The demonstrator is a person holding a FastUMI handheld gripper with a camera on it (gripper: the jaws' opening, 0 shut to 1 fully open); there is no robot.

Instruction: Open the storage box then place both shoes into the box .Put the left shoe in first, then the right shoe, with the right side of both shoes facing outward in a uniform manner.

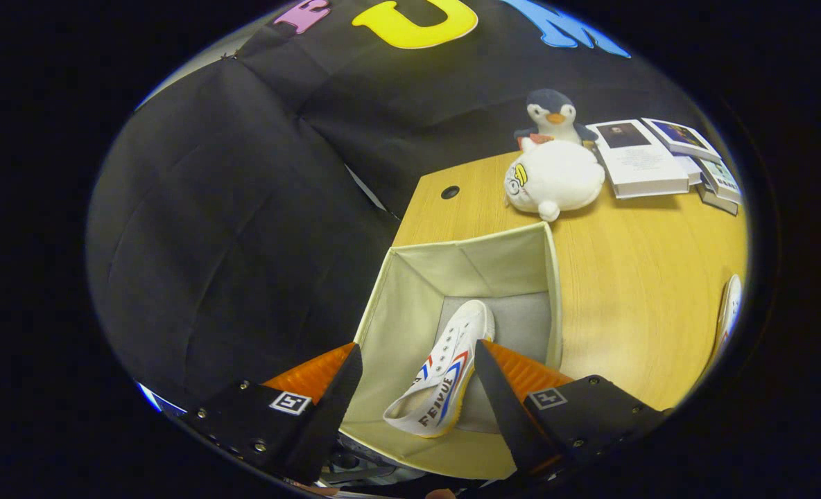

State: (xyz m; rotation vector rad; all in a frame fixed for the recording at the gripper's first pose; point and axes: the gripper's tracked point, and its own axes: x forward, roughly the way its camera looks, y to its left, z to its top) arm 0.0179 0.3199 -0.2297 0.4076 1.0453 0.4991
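Gripper view looks down along the gripper (417,388), whose two fingers are spread wide apart and grasp nothing; a gap shows on either side of the shoe between them. Just below and between the fingers lies a white canvas shoe (445,378) with red and blue stripes on its side. It rests on the grey bottom of the storage box, heel end near the fingers and toe pointing away, lying tilted so its striped side faces up. It touches neither finger as far as can be seen, though the right finger's edge runs just beside it.

The storage box (410,305) is a cream fabric bin, open at the top, with upright walls all round. Its left wall stands at the left edge of the wooden table (632,277), and the left finger hangs over that wall's rim.

Well to the right of the box, at the table's right edge, a sliver of the second shoe (728,315) shows, white with a hint of colour.

Beyond the box, a round cable hole (450,192) sits in the table top. Past the box's far right corner lies a white plush toy (555,179), and just behind it stands a plush penguin (551,114). To their right lie several books (643,163), some stacked. Behind everything hangs the black cloth wall (244,201).
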